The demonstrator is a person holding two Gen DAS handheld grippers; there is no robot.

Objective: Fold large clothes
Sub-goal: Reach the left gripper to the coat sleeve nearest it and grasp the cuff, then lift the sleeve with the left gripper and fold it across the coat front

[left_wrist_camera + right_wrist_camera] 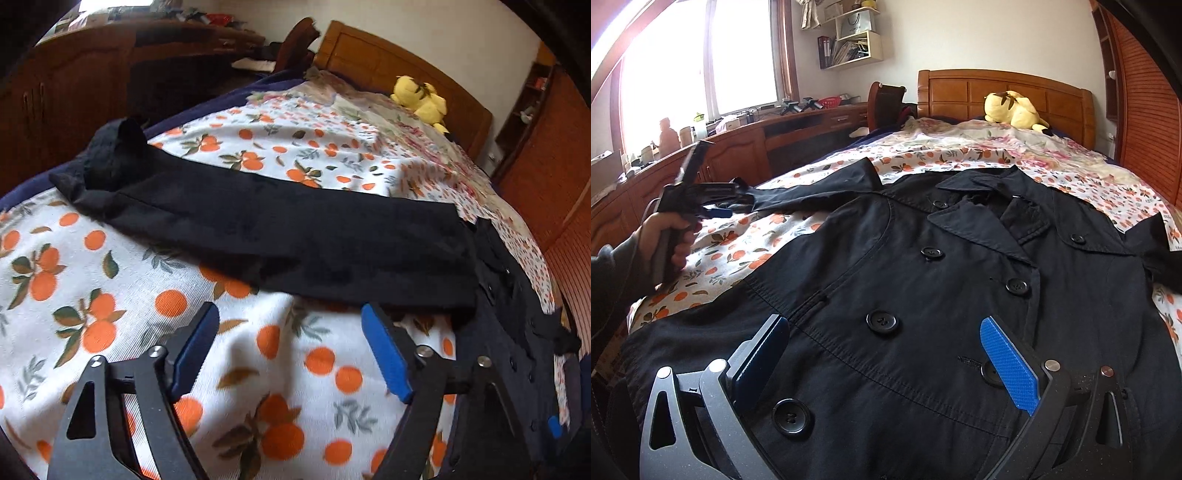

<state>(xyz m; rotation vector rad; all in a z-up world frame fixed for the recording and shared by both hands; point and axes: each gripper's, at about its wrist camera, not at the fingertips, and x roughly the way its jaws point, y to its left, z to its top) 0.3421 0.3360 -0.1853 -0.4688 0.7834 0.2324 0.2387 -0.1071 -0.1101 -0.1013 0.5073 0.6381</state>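
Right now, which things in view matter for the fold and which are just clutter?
For the job:
black double-breasted coat
its outstretched sleeve
left gripper, open
right gripper, open

Just lying about:
yellow plush toy
orange-print bedsheet
wooden headboard
wall shelves

Each gripper, the left gripper (288, 314) and the right gripper (882, 328), is built from dark metal arms with triangular cut-outs, joined by round silver screws. The fingers (1010, 363) are faced with blue ribbed pads. A grey sleeve (611, 266) is worn above the left hand (670, 240).
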